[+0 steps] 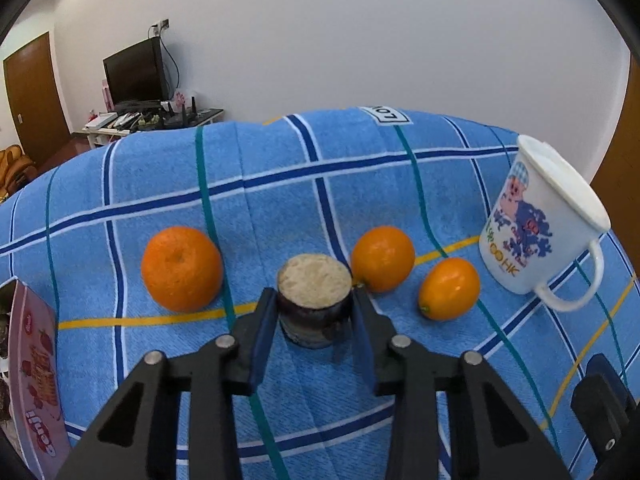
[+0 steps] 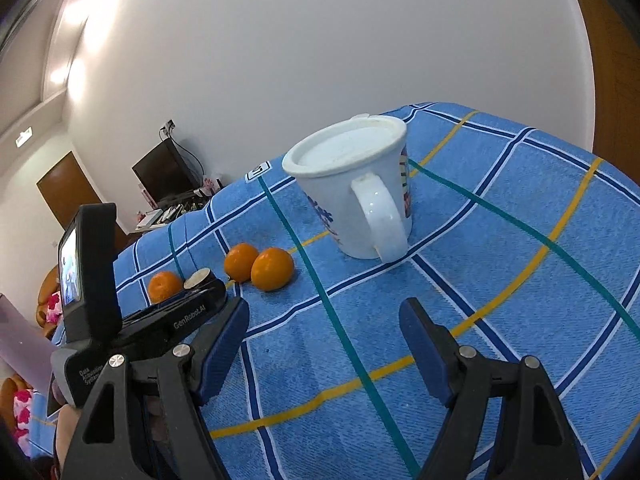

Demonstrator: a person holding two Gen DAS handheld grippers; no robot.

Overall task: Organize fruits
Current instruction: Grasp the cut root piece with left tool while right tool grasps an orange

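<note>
As you hold it now, left gripper: jaws narrow, both blue pads pressed on the sides of the sugarcane piece, contact near the fingertips.
Sugarcane piece: short stub, dark skin, pale fibrous cut face up. It stands upright on the cloth, between your left fingers.
Large orange: to the left of your left gripper, just past the left fingertip and clear of it.
Middle orange: just beyond your right fingertip, right behind the stub. You can't tell whether it touches the stub.
Small orange: further right of the left gripper, near the middle orange. From the left wrist there's a gap between them; from the right wrist they overlap.
Mug: white with a cartoon print, upright, white lid on. It's straight ahead of your right gripper, well beyond the fingertips, handle turned toward you. From the left gripper it sits far right, past all three oranges.
Right gripper: jaws wide apart, only bare cloth between the pads, nothing held. Your left gripper sits off its left finger.
Pink box: at the near left of the left gripper, at the cloth edge, partly cut off by the frame.
Cloth: blue check with teal and yellow lines. All the fruit and the mug rest on it.
</note>
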